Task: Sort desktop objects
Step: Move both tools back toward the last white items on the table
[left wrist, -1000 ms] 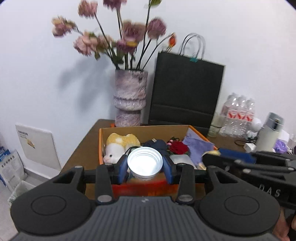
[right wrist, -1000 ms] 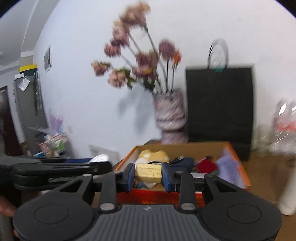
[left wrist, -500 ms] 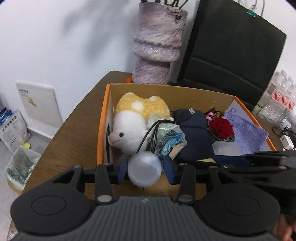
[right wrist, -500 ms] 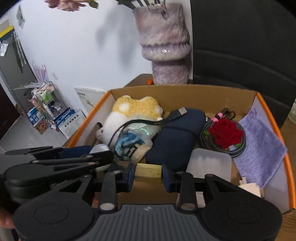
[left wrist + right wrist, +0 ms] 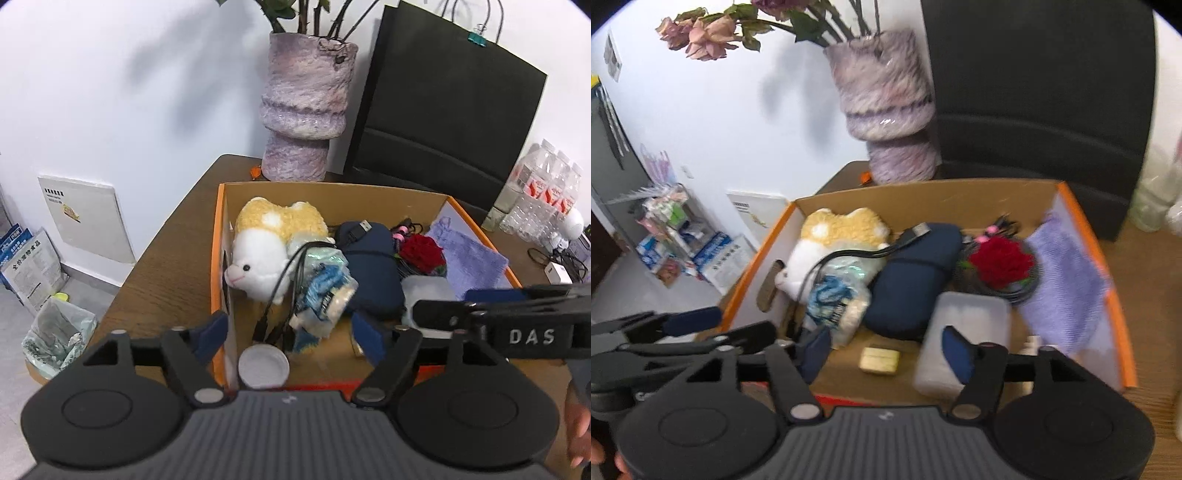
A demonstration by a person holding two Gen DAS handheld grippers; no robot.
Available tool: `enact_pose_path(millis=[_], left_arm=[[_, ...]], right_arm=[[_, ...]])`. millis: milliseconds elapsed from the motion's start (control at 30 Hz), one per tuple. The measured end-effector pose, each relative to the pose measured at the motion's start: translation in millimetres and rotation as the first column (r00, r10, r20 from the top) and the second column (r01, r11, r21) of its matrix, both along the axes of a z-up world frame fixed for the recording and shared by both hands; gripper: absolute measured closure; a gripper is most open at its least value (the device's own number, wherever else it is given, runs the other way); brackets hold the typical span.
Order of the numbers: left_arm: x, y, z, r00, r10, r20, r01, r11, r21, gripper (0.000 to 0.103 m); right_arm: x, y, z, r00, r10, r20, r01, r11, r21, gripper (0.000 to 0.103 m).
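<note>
An orange cardboard box (image 5: 218, 236) (image 5: 1121, 332) on the wooden desk holds a plush sheep (image 5: 266, 254) (image 5: 827, 240), a navy pouch (image 5: 373, 273) (image 5: 912, 288), a red rose (image 5: 421, 251) (image 5: 1001, 266), a purple cloth (image 5: 469, 258) (image 5: 1063, 284) and a clear plastic case (image 5: 960, 339). My left gripper (image 5: 290, 336) is open over the box's near left corner; a white round cup (image 5: 263, 367) lies on the box floor below it. My right gripper (image 5: 886, 350) is open over the box's front; a small yellow block (image 5: 879, 360) lies on the floor between its fingers.
A purple vase (image 5: 304, 107) (image 5: 886, 103) with flowers and a black paper bag (image 5: 443, 110) stand behind the box. Water bottles (image 5: 535, 195) and cables are at the right. Left of the desk, on the floor, are a bin (image 5: 55, 336) and boxes.
Both grippers tilted down over the box and opened. The left one let go of the white cup and the right one let go of the yellow block; both now lie in the box.
</note>
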State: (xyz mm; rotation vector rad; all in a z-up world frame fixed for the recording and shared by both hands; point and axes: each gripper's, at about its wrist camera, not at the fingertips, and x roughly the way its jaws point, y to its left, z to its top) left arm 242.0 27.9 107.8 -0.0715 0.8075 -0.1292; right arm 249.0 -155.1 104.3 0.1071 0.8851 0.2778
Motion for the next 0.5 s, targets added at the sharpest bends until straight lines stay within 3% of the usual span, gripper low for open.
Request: enact_pose_path(millis=[67,200,333,500], left_arm=[[-9.5,-2.2,4.8,1.0,-0.008,0.001,0.008,1.0,0.002,0.014],[-29.6,-9.1,15.4,1.0,-0.014,0.015,0.014,1.0,0.019,0.003],[-53.9,-17.4,20.4,0.998,-0.042,0.036,0.041,0.999,0.017,0.001],[-86.4,-25.3,17.0,0.998,-0.005,0.066,0.001,0.998,0.057,0.0]], right_arm=[[-7.9,-7.3,7.1,1.0,-0.017,0.016,0.017,0.999,-0.042,0.026],[-25.3,-30.0,19.6,0.998,-0.066,0.024,0.068,0.995,-0.07,0.024],[-48.2,-45.7,27.0,0.993,-0.104,0.051,0.106,0.993,-0.047,0.017],[-89.9,-44.7,24.5,0.982,-0.129,0.137,0.138,0.989,-0.056,0.011]])
